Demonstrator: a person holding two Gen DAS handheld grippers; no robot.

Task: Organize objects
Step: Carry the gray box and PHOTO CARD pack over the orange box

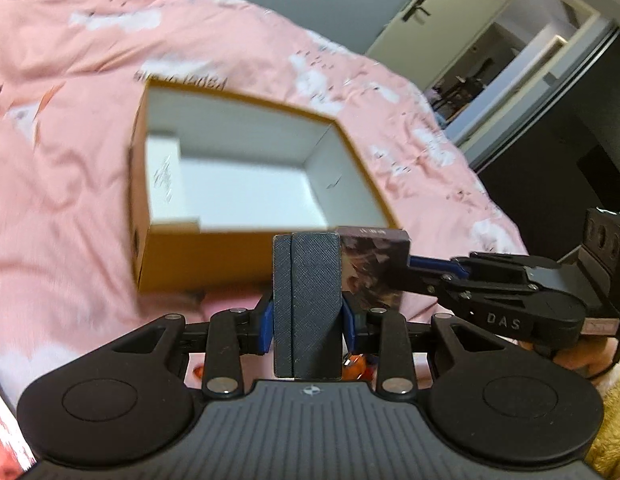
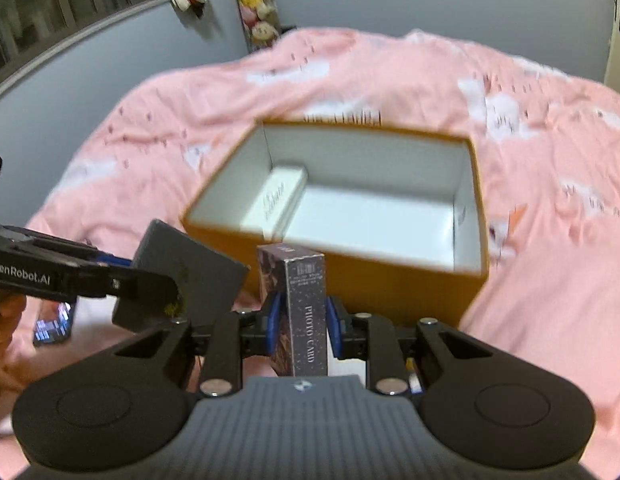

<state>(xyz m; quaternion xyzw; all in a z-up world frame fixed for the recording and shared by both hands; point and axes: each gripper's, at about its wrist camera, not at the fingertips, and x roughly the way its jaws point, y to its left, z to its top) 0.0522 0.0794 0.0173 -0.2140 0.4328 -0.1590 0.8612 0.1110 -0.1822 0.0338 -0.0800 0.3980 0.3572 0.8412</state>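
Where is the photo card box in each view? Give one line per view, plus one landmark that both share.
Left wrist view: the photo card box is right of centre, clamped in the right gripper, beside the dark grey case.
Right wrist view: it stands bottom centre, upright between the blue pads.
Shared landmark: the open orange box on the pink bedspread.
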